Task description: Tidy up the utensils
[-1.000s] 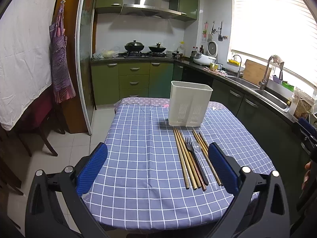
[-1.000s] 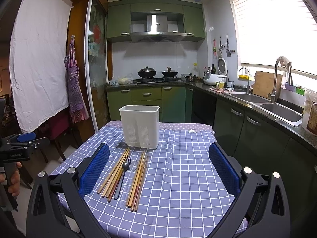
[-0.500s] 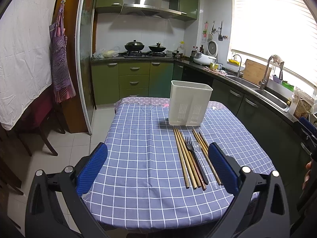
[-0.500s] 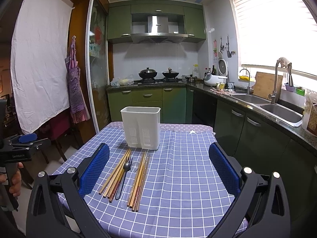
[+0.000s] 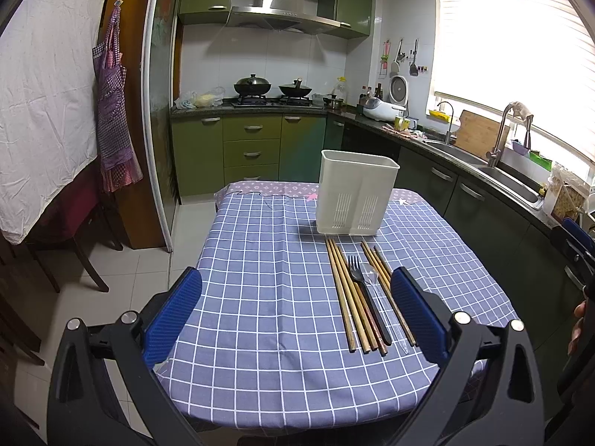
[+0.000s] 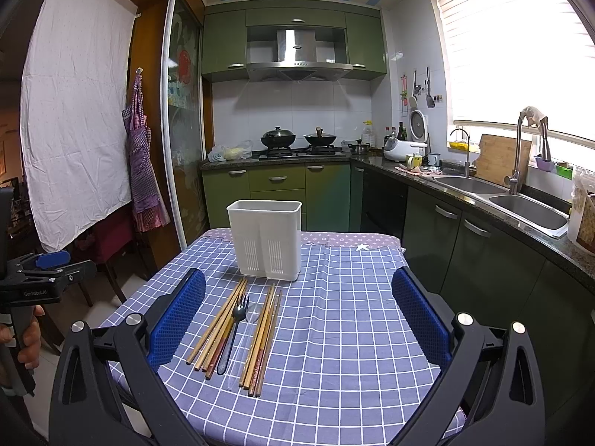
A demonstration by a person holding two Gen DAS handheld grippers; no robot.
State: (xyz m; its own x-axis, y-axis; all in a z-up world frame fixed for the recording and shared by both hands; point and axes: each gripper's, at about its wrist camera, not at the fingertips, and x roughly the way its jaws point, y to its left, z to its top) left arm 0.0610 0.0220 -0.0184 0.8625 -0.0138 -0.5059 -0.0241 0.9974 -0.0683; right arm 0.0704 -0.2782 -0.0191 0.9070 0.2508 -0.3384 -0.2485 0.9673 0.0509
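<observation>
Right wrist view alone shows the left gripper [image 6: 44, 271] beside the checked tablecloth [image 6: 353, 334]; both grippers, right gripper [image 6: 297, 319] included, gape wide, empty, before wooden chopsticks [image 6: 219, 323], black fork [image 6: 232, 330] and white slotted utensil holder [image 6: 266, 238].

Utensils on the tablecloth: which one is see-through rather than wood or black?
The clear plastic spoon, lying between the black fork and the right-hand bundle of chopsticks; the checks show through it.

- Pretty clearly a home kitchen I'm looking into: green cabinets [image 6: 277, 178] across the middle, range hood [image 6: 297, 63] up top.
- Two woks on the stove [image 6: 297, 150], sink [image 6: 528, 208] at the right, apron [image 6: 143, 171] hanging on the left.
- Checked tablecloth [image 6: 346, 319] fills the lower frame.
</observation>
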